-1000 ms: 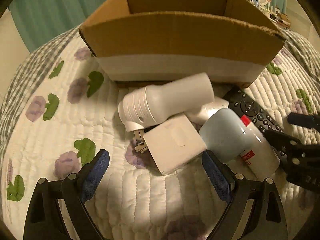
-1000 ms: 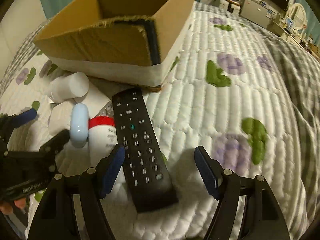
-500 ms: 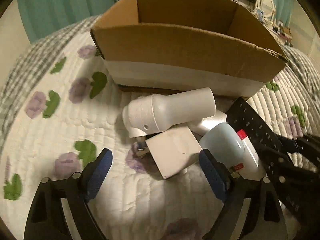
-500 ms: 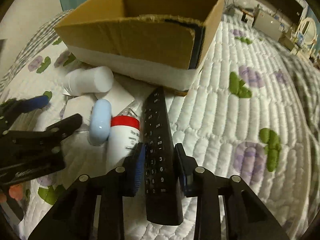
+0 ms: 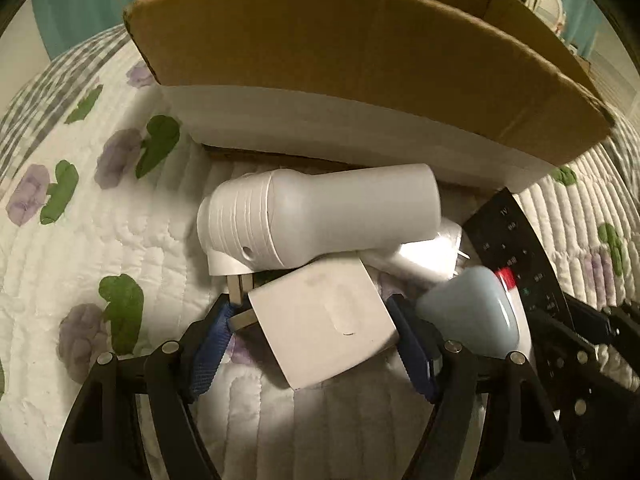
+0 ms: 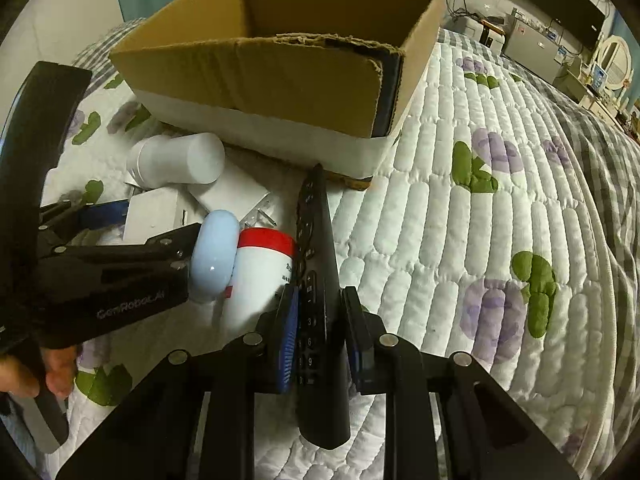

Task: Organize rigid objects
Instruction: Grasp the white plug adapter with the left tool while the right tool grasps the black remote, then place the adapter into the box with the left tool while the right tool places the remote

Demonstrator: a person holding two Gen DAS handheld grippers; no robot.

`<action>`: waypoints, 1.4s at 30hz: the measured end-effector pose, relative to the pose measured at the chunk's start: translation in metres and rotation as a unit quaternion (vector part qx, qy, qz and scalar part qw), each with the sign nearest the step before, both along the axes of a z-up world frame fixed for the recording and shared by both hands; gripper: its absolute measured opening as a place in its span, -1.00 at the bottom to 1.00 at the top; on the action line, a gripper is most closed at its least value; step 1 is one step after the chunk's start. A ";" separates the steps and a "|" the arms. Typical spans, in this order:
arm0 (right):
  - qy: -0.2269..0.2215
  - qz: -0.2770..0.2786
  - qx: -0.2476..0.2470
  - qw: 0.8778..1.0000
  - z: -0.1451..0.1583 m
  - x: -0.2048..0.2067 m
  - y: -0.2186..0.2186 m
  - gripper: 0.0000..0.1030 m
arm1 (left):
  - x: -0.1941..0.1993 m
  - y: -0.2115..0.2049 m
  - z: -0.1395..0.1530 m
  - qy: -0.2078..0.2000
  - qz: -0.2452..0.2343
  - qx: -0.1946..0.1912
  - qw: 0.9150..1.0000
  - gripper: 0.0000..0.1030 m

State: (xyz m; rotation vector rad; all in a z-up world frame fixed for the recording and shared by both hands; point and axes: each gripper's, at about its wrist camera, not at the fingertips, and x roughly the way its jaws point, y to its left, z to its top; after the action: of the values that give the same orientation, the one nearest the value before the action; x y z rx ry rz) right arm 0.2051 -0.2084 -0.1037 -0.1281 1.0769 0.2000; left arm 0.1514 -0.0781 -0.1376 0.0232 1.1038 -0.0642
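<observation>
Left wrist view: the left gripper [image 5: 312, 344] points down at a pile of small things on a flowered quilt [image 5: 80, 260]. Its jaws have just been closing, and a white plug adapter [image 5: 324, 316] lies between them. The left blue pad touches the adapter's metal prongs [image 5: 240, 308], and the right pad sits against its far-right corner; whether the pads press hard enough to hold it cannot be told. Just beyond the adapter lies a white ribbed bottle [image 5: 320, 220] on its side, resting partly over it. To the right are a pale blue case [image 5: 472, 312] and, behind that, a jar [image 5: 516, 300] with a red lid. A black remote [image 5: 516, 248] rises at the right, with the black frame of the right gripper below it. A cardboard box [image 5: 360, 64], open at the top, stands at the far side, close behind the pile.

Right wrist view: the right gripper [image 6: 320, 340] is clamped on the remote [image 6: 316, 280]; its jaws have just been closing, and both pads press the remote's long edges near its lower half. The remote stands on edge, its far tip toward the box [image 6: 280, 80]. Just left of it is the jar [image 6: 260, 280], and the blue case [image 6: 212, 260] touches the jar's left side. The left gripper [image 6: 120, 220] reaches in from the left around the adapter [image 6: 156, 216], and a hand [image 6: 36, 372] holds its handle at the lower left. The bottle [image 6: 176, 160] lies near the box's near wall. The quilt [image 6: 480, 240] spreads to the right.
</observation>
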 end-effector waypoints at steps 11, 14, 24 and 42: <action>-0.031 -0.020 0.021 0.999 0.034 -0.027 -0.007 -0.61 | -0.058 0.009 0.028 -0.030 -0.031 -0.003 0.999 0.49; -0.040 -0.029 0.018 0.999 0.045 -0.036 -0.005 -0.61 | -0.065 0.010 0.043 -0.042 -0.038 -0.002 0.998 0.49; -0.077 -0.037 0.015 0.996 0.086 -0.062 -0.002 -0.61 | -0.070 0.009 0.111 -0.100 -0.071 -0.008 0.992 0.49; -0.174 -0.042 0.039 0.983 0.188 0.000 0.011 -0.61 | 0.000 0.019 0.193 -0.185 -0.082 0.003 0.979 0.49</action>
State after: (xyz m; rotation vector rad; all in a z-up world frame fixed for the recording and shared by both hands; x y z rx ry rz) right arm 0.2048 -0.1972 0.0842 -0.0437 0.7226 0.1372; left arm 0.1512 -0.0595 0.0554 0.1277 0.7273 -0.1960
